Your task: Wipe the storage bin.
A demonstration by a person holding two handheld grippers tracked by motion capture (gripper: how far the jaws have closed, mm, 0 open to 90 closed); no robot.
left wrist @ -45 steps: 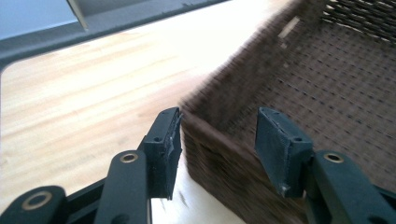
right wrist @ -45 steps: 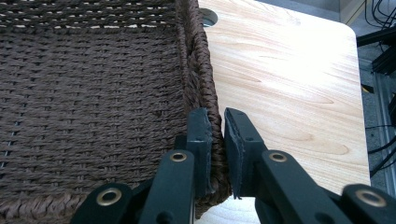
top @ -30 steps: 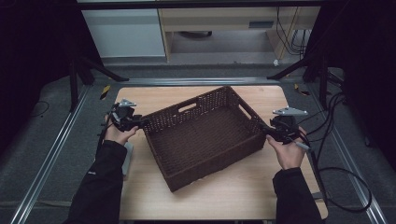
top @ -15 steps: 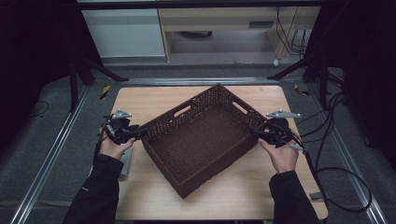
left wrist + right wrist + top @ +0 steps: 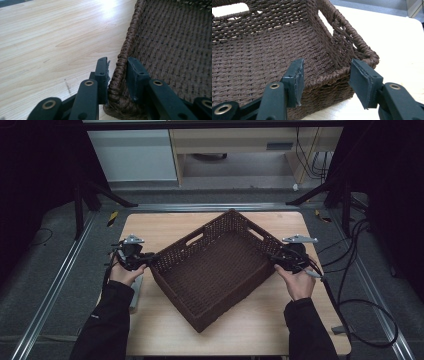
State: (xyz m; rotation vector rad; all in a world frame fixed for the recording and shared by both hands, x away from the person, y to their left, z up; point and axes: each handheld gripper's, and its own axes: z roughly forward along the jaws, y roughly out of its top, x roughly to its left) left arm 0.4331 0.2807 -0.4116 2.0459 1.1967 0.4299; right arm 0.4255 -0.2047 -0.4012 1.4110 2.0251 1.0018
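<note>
basket (image 5: 215, 265) mid-table (image 5: 150, 227), sits skewed (woven, dark brown) | L gripper (image 5: 117, 72) clamped on its L corner rim | R gripper (image 5: 325, 80) jaws apart, straddling R corner rim

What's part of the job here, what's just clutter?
In the job: wicker basket; left hand-held gripper, jaws astride the basket's rim; right hand-held gripper, jaws open at the basket's corner.
Lying about: cables on the floor; yellow-black item beside the table.

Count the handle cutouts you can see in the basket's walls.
2: one in the far-left wall, one in the far-right wall of the basket. The near walls face away, so more may be hidden.
</note>
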